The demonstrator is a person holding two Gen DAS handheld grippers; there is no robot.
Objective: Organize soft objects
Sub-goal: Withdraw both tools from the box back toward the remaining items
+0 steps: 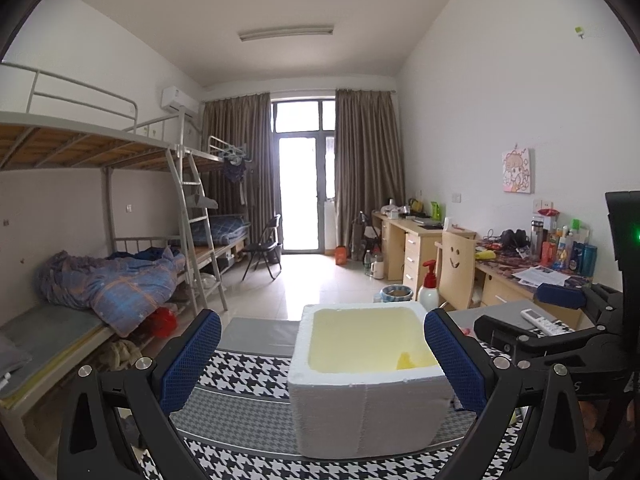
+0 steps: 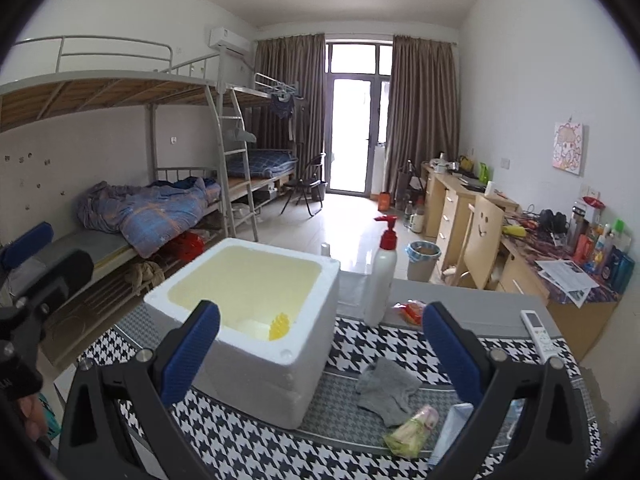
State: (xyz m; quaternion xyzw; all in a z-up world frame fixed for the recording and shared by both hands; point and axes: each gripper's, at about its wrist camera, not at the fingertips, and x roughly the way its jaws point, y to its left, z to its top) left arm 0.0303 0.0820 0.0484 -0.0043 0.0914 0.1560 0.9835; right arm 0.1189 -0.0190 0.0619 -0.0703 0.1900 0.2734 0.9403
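left hand-held gripper (image 1: 322, 360) spread wide and empty around the white foam box (image 1: 366, 384), right hand-held gripper (image 2: 320, 354) also released, nothing in it, over the houndstooth worktop (image 2: 248, 446), grey sock (image 2: 387, 392) lying just right of the box, small yellow spiky toy (image 2: 279, 326) inside it, lotion pump bottle (image 2: 382, 276) behind

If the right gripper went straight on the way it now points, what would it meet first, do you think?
Probably the grey sock lying between the open right gripper fingers, with the lotion bottle beyond; depth is uncertain.
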